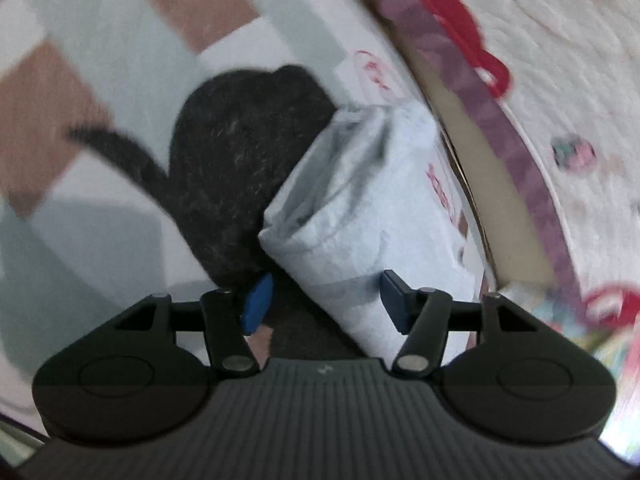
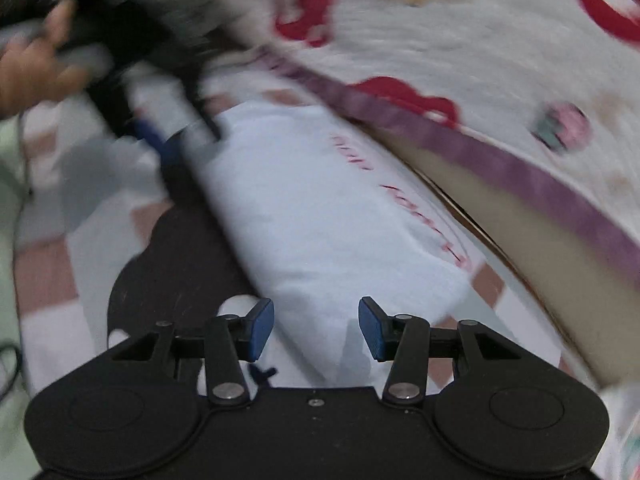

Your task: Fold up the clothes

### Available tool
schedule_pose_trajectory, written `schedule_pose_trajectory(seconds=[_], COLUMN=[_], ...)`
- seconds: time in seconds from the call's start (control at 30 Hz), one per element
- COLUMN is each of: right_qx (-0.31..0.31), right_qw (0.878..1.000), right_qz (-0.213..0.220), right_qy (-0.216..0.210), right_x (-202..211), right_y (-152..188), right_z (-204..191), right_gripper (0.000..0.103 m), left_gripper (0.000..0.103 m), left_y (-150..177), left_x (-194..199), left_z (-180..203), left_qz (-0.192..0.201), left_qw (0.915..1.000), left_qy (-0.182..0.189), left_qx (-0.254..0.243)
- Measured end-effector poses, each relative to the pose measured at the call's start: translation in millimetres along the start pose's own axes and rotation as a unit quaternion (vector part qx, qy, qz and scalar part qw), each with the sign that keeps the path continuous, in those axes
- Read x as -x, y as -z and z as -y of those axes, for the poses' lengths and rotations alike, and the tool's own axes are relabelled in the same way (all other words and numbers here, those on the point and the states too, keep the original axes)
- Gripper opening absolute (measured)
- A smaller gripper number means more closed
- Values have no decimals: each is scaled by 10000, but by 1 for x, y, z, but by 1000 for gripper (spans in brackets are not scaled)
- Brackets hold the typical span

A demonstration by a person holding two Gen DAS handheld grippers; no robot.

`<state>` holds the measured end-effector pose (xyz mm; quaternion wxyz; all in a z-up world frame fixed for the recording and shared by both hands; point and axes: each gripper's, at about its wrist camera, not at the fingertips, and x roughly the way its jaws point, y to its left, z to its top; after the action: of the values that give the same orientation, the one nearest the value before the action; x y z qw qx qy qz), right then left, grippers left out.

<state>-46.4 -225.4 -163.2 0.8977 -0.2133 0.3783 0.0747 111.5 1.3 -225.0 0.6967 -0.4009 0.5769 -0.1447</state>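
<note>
Both views are blurred by motion. In my left wrist view, the left gripper (image 1: 326, 304) has its blue pads spread wide, one on either side of the near end of a white garment (image 1: 360, 216) at frame center; I cannot tell whether the pads touch it, and nothing is clamped. The white garment is gathered into a long, thick bundle with red lettering, lying diagonally on a checked sheet (image 1: 100, 28). A dark garment (image 1: 236, 168) lies just left of it, spread loosely, part of it under the white one. In my right wrist view, the right gripper (image 2: 316, 328) also stands wide open and holds nothing, pointing along the white garment's other end. A hand (image 2: 32, 68) with the other gripper shows at upper left. I judge the white garment partly folded, not yet compact; the dark one looks unfolded.
</note>
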Motion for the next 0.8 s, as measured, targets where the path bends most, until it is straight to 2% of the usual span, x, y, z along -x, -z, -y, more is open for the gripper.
schedule_pose_trajectory(seconds=[0.13, 0.23, 0.3, 0.37, 0.6, 0.8], right_qx=[571, 933, 1174, 1414, 1146, 1004], right_qw=[9984, 9956, 9929, 9897, 9927, 9943], right_qz=[-4, -18, -28, -38, 76, 70], right_qy=[53, 120, 164, 209, 374, 340], right_x=[-16, -28, -36, -44, -31, -27], right_y=[-7, -7, -7, -7, 23, 29], right_z=[-12, -15, -17, -19, -8, -1], right_gripper=[52, 51, 50, 48, 37, 36], left_gripper=[60, 51, 48, 47, 47, 47], left_y=[12, 11, 10, 10, 5, 11], left_x=[-10, -11, -12, -11, -9, 1], left_z=[-2, 9, 14, 15, 14, 34], left_qz=[192, 622, 703, 727, 735, 831], left_qw=[9991, 9978, 9962, 9957, 9952, 9870], left_qy=[58, -225, -372, -417, -481, -872], left_qx=[361, -77, -341, -405, -422, -1067])
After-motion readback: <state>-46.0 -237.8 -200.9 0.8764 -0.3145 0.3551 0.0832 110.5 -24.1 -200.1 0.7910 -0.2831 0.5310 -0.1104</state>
